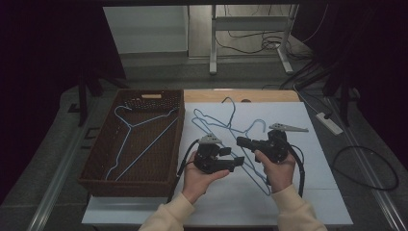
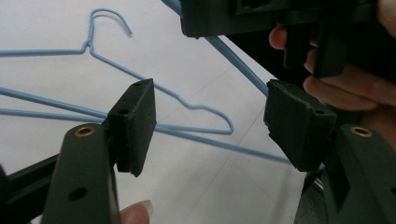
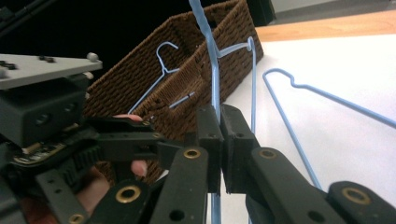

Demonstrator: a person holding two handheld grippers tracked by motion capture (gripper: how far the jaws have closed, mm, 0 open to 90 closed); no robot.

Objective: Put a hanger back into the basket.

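Blue wire hanger [image 3: 215, 88] pinched beside the wicker basket [image 1: 101, 159].
Right gripper [image 3: 220, 135] clamps the hanger; left gripper [image 2: 210, 126], jaws apart, hovers nearby.

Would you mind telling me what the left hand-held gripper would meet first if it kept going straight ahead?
Probably the blue wire hanger that the right hand-held gripper holds, crossing just beyond its open jaws; depth is uncertain.

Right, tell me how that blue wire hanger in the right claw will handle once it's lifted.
The blue wire hanger is thin wire, so probably light and springy. The right claw pinches one strand only, so it may swing or pivot. Its hook could snag the other hangers lying under it.
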